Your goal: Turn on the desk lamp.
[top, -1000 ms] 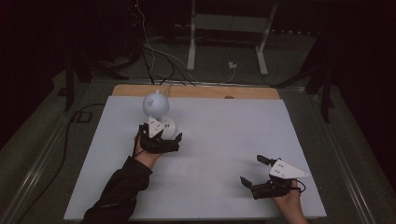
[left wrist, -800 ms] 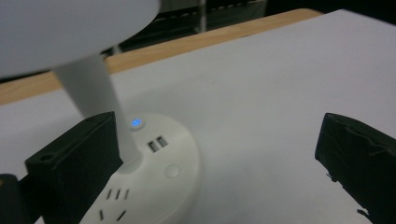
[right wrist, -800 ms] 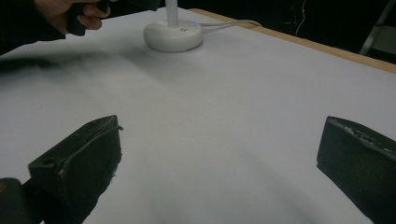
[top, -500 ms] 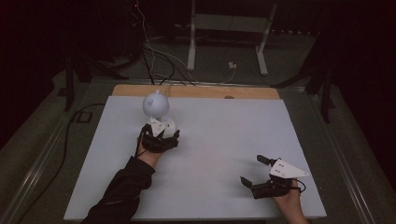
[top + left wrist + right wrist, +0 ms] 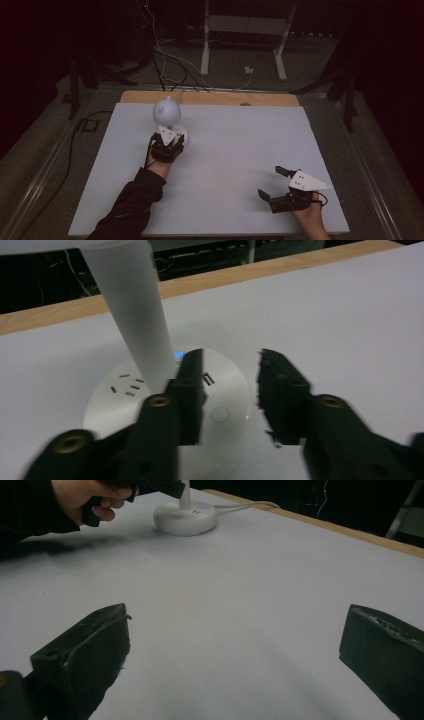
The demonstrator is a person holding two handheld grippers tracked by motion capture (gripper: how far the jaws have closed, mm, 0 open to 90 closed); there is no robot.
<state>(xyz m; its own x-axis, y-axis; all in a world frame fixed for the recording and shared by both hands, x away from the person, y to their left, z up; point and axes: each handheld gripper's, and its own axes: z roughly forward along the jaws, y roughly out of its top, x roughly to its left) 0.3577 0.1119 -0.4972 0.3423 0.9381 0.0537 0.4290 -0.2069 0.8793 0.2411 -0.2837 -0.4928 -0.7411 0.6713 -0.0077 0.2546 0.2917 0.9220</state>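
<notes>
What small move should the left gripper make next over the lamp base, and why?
Probably ease the left gripper down a little, tip toward the round button on the white lamp base. Its jaws have just been closing, nothing is between them, and they hang just above the base beside the stem. A blue light glows there; the right gripper stays open, far off.

left gripper point(image 5: 172, 141) sits over the white lamp's point(image 5: 166, 112) round base, jaws just closing in; right gripper point(image 5: 278, 184) open, well apart.
</notes>
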